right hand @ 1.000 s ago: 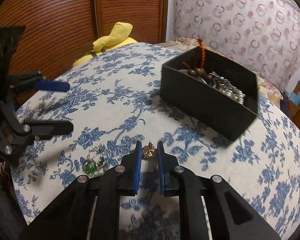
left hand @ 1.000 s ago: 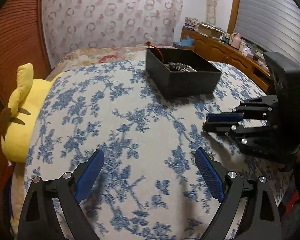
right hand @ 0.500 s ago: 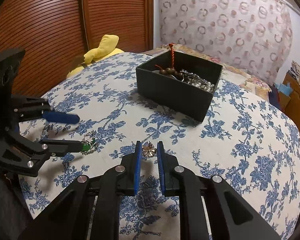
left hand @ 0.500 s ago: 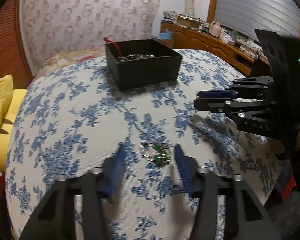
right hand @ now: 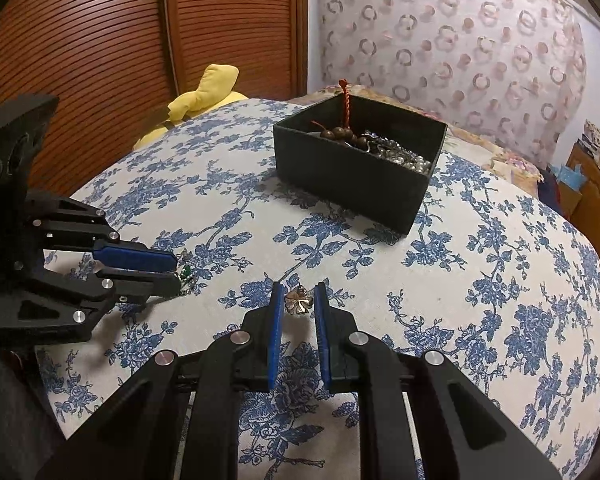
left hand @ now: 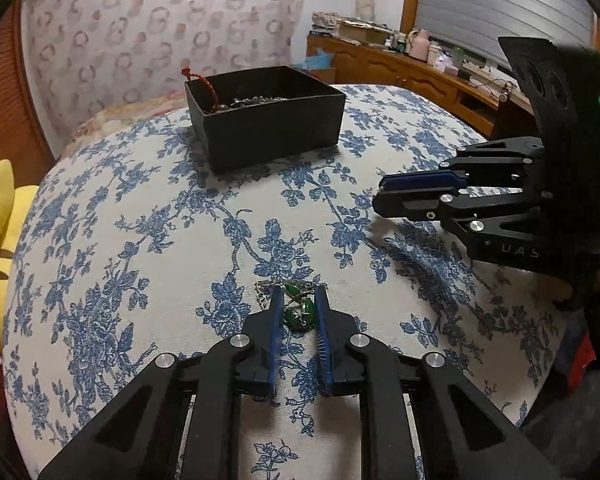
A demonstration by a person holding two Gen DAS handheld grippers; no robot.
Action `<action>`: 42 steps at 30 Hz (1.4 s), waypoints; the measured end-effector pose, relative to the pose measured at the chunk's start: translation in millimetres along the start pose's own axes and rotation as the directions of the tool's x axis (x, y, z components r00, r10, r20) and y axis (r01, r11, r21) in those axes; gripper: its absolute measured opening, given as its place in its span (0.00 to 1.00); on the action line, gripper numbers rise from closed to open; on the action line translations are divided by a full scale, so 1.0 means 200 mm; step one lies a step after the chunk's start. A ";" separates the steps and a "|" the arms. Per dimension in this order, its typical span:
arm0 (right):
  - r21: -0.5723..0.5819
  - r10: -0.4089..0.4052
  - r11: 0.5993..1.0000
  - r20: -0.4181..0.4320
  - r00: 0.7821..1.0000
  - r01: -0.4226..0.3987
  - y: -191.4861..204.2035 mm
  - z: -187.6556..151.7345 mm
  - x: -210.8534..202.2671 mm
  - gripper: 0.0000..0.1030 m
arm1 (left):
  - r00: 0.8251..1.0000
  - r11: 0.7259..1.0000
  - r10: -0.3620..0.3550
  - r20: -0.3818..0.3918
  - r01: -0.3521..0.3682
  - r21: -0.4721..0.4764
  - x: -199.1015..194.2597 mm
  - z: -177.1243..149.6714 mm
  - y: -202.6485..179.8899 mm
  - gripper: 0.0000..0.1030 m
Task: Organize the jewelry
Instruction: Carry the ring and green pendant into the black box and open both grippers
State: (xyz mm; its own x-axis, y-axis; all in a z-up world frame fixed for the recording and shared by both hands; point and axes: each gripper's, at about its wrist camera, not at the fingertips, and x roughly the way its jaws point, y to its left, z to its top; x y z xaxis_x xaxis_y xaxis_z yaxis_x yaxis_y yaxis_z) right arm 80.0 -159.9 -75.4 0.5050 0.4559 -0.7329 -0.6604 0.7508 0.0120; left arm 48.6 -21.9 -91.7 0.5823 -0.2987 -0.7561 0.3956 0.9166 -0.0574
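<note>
Item 1, lower centre of the left wrist view: green-stone jewelry (left hand: 298,308), silver chain attached. Light, small, limp at the chain, stones hard and probably slippery; best taken across the stone cluster, not the chain. It lies on the floral bedspread (left hand: 140,240) between the pads of the left hand-held gripper (left hand: 298,300), which is closed in around it; firm contact cannot be told.

Item 2, lower centre of the right wrist view: gold flower charm (right hand: 299,301). Light, thin, likely bendable. Clasped between the narrowed fingers of the right hand-held gripper (right hand: 298,300).

Item 3, upper centre: black box (left hand: 268,128), well beyond both, holding beads and pearls.
</note>
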 end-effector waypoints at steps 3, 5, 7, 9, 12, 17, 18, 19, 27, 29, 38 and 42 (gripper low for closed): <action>0.001 0.001 1.000 0.002 1.000 -0.001 0.00 0.00 0.00 0.16 | 1.000 1.000 -0.001 0.013 0.001 -0.010 -0.01 0.01 0.02 0.14; 0.001 0.000 1.000 0.005 1.000 0.000 0.00 0.00 -0.01 0.17 | 1.000 1.000 -0.001 0.027 0.002 -0.018 -0.03 0.02 0.03 0.14; 0.001 -0.001 1.000 0.009 1.000 0.001 -0.01 0.00 -0.02 0.17 | 0.999 1.000 0.001 0.047 0.001 -0.026 -0.06 0.04 0.05 0.14; 0.001 -0.003 1.000 0.017 1.000 0.003 -0.02 0.01 -0.03 0.17 | 0.998 0.999 0.003 0.066 -0.001 -0.035 -0.09 0.06 0.07 0.14; -0.001 -0.006 1.000 0.032 0.999 0.006 -0.03 0.04 -0.06 0.17 | 0.994 0.999 0.009 0.105 -0.004 -0.048 -0.14 0.12 0.11 0.14; -0.007 -0.016 1.000 0.052 0.999 0.016 -0.04 0.10 -0.09 0.17 | 0.989 0.999 0.014 0.150 -0.007 -0.047 -0.20 0.22 0.14 0.14; -0.009 -0.018 1.000 0.057 0.998 0.019 -0.05 0.11 -0.10 0.16 | 0.987 0.999 0.016 0.159 -0.009 -0.044 -0.20 0.24 0.14 0.14; -0.010 -0.020 1.000 0.060 0.998 0.021 -0.05 0.13 -0.10 0.16 | 0.985 0.999 0.017 0.171 -0.010 -0.043 -0.22 0.26 0.14 0.14; -0.022 -0.040 0.999 0.102 0.994 0.042 -0.13 0.27 -0.14 0.16 | 0.970 0.999 0.012 0.242 -0.004 -0.034 -0.24 0.49 0.17 0.14; -0.021 -0.042 0.999 0.115 0.993 0.045 -0.15 0.31 -0.14 0.16 | 0.969 0.999 0.010 0.248 -0.002 -0.033 -0.23 0.53 0.18 0.14; -0.009 -0.036 0.999 0.148 0.988 0.038 -0.27 0.44 -0.04 0.17 | 0.970 0.999 0.017 0.243 -0.009 -0.035 -0.11 0.72 0.22 0.14; 0.009 -0.020 1.000 0.139 0.990 0.019 -0.32 0.46 0.03 0.17 | 0.972 0.999 0.021 0.234 -0.011 -0.044 -0.06 0.77 0.24 0.14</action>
State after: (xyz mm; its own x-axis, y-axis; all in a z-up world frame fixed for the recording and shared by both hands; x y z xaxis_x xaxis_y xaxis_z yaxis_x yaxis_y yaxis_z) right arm 177.9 -161.3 -18.3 0.5903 0.5032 -0.6312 -0.6460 0.7633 0.0044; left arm 170.6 -15.3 14.5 0.7406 -0.3331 -0.5836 0.3576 0.9307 -0.0774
